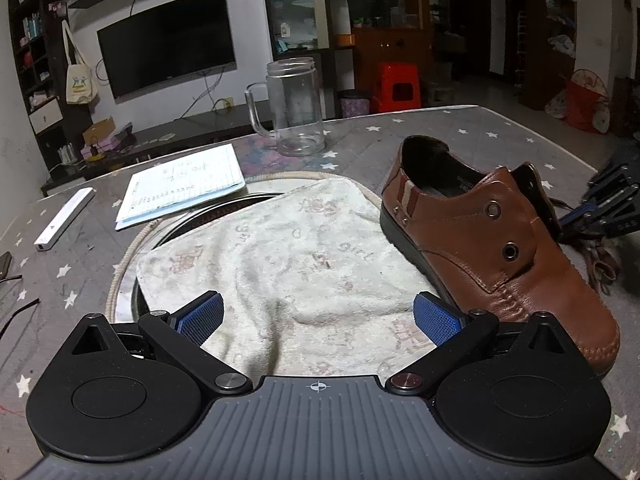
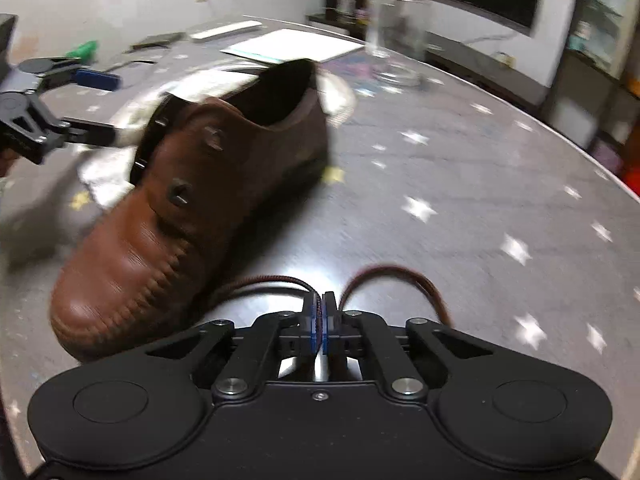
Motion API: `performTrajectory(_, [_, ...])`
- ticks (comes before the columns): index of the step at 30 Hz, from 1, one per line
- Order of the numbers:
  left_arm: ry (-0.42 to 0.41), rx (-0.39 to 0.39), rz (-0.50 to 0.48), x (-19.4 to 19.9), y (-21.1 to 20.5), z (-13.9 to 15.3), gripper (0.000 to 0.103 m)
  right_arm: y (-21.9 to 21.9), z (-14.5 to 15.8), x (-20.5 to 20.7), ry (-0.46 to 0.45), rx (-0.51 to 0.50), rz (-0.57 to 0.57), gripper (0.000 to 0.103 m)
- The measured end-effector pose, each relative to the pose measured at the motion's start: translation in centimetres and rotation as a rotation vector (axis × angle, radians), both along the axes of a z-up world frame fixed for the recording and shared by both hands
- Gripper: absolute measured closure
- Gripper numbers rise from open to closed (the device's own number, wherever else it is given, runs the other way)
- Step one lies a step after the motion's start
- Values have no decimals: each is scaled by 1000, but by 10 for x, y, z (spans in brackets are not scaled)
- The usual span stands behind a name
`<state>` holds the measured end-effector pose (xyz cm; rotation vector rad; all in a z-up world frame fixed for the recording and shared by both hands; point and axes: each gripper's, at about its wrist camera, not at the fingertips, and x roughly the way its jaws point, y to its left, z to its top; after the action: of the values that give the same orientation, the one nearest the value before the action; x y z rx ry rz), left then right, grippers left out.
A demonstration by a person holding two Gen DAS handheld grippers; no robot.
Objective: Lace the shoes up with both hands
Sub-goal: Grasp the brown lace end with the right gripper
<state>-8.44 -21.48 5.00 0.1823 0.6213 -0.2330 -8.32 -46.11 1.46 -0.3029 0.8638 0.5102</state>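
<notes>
A brown leather shoe (image 1: 492,248) with two metal eyelets (image 1: 493,210) on its side stands on the star-patterned table, its toe toward me. My left gripper (image 1: 318,316) hangs open over a white towel (image 1: 280,264), just left of the shoe's toe, with nothing between its blue pads. In the right wrist view the same shoe (image 2: 192,200) lies to the left. My right gripper (image 2: 319,314) is shut on a dark brown lace (image 2: 400,274), which loops on the table on both sides of the pads. The right gripper (image 1: 576,216) also shows beyond the shoe.
A glass mug (image 1: 292,108) stands behind the towel. Lined paper sheets (image 1: 184,188) and a white bar (image 1: 64,220) lie at the left. The towel covers a round tray (image 1: 132,248). The table edge (image 2: 540,120) curves at the right.
</notes>
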Motion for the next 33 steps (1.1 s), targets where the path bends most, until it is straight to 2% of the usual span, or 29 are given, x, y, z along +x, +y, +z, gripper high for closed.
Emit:
performTrajectory(4, [-3,2,-13,1,-4,2,1,-14,2,-16,14,-44,-25,100])
performTrajectory(8, [-7,1,-28,2,-7,5,1,-11,9,-32,-7,-104,43,88])
performTrajectory(14, [-7,25,-87,-2,-15,10,1,2,16,-26,-37,-100,159,72])
performTrajectory(19, [-20,56,-177,-8,-26,15,1,12,6,-8,-6,-101,242,72])
performTrajectory(22, [-38,78,-274,-15,-36,20,1,12,5,-2,12,-93,265,72])
performTrajectory(30, [-88,103,-511,-30,-68,27,2,4,4,3,65,-26,253,73])
performTrajectory(32, [-96,117,-551,-31,-76,28,5,6,4,-3,65,-21,256,89])
performTrajectory(33, [-99,124,-571,-31,-80,29,8,8,5,-8,48,-34,250,91])
